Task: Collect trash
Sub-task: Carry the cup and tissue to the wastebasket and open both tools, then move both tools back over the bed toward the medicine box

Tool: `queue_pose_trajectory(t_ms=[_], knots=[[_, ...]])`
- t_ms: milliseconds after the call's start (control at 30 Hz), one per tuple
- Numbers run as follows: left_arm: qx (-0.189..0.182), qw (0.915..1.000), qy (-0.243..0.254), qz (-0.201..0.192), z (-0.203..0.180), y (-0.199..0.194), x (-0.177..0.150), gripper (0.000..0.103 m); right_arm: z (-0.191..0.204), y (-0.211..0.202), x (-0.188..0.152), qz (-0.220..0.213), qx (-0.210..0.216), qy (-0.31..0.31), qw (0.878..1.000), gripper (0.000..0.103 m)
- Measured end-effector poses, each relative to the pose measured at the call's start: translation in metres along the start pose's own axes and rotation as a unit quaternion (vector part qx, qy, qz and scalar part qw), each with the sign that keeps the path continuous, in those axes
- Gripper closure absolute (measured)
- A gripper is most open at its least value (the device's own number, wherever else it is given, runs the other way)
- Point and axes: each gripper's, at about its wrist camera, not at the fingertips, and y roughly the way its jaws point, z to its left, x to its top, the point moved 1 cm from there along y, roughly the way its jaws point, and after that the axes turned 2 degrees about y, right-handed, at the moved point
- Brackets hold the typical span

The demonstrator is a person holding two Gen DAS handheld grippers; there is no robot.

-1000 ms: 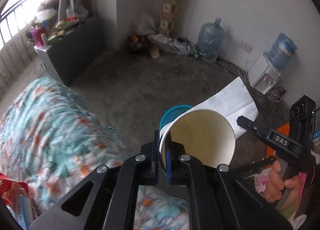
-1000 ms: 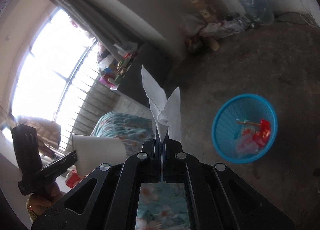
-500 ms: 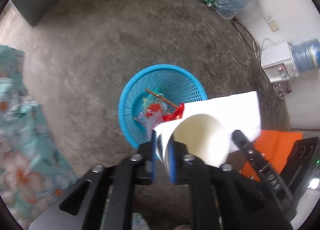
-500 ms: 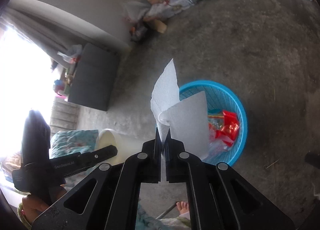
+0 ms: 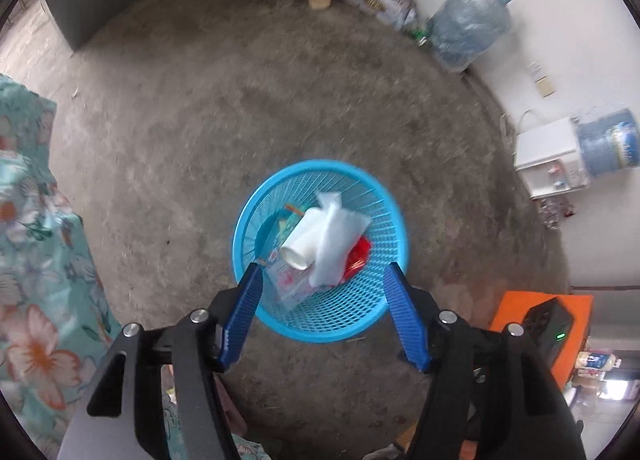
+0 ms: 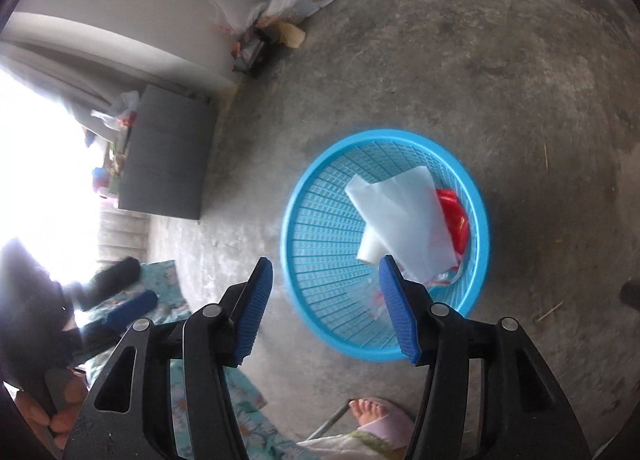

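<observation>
Opening over the blue basket (image 5: 320, 312), the left gripper (image 5: 324, 312) and right gripper (image 6: 324, 308) hold nothing; the paper cup (image 5: 302, 240) and tissue (image 5: 336, 244) lie inside it. Best keep both jaws spread and lift clear without knocking the rim.

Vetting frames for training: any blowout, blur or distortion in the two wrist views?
Right wrist view: the window at left is blown out to white, hiding detail there; the basket rim and tissue look soft. Left wrist view: even light, no glare; slight blur on the cup. Both: strong fisheye bending, dark corners.
</observation>
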Motion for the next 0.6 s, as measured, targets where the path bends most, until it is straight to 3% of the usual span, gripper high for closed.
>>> queue_pose_trajectory(t_ms=[167, 267, 333, 467, 600], knots=[[-0.064, 0.9961, -0.008, -0.061, -0.010, -0.082, -0.023, 0.035, 0.020, -0.035, -0.014, -0.029, 0.046, -0.017, 0.998, 0.040], [-0.124, 0.9852, -0.005, -0.118, -0.013, -0.146, -0.056, 0.028, 0.041, -0.055, -0.024, -0.033, 0.084, -0.038, 0.995, 0.038], [-0.136, 0.9796, 0.015, -0.147, -0.014, -0.180, -0.080, 0.024, 0.059, -0.068, -0.033, -0.032, 0.107, -0.060, 0.992, 0.038], [-0.107, 0.9695, 0.055, -0.214, 0.004, -0.242, -0.141, 0.021, 0.102, -0.093, -0.059, -0.025, 0.146, -0.130, 0.980, 0.035], [-0.028, 0.9540, 0.074, -0.289, 0.037, -0.293, -0.210, 0.018, 0.142, -0.099, -0.090, 0.010, 0.173, -0.187, 0.967, 0.032]])
